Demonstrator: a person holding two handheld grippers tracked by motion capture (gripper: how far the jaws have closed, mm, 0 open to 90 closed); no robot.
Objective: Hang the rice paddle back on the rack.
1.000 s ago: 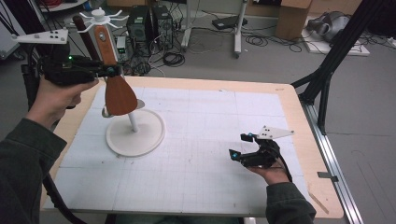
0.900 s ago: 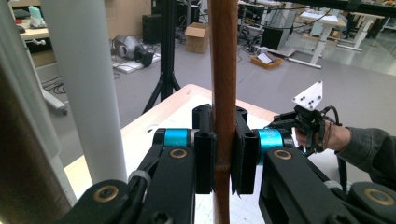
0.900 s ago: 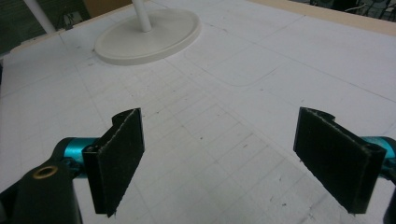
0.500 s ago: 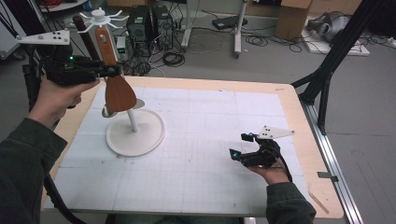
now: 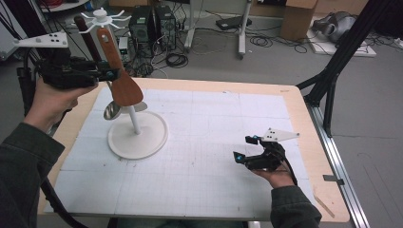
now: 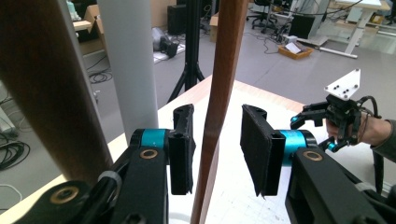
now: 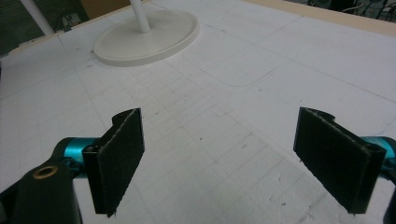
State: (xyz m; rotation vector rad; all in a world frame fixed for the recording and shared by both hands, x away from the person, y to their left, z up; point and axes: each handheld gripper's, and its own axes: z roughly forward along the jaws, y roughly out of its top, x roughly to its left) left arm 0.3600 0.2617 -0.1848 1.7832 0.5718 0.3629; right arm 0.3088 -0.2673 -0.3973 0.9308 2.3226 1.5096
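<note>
Left gripper [image 5: 110, 75] up at the white rack [image 5: 135, 121], jaws just parted, pads standing off the wooden spatula's handle [image 6: 219, 93] on both sides, nothing squeezed. Wooden spatula [image 5: 119, 71] hanging from the rack's pronged top, blade low beside the post, just above a metal spoon bowl [image 5: 112, 111]. Second dark handle [image 6: 46, 88] close by in the left gripper view. Right gripper [image 5: 244, 148] well apart near the table's [image 5: 294, 102] right side, resting on the white mat [image 5: 209, 142], jaws wide, empty.
</note>
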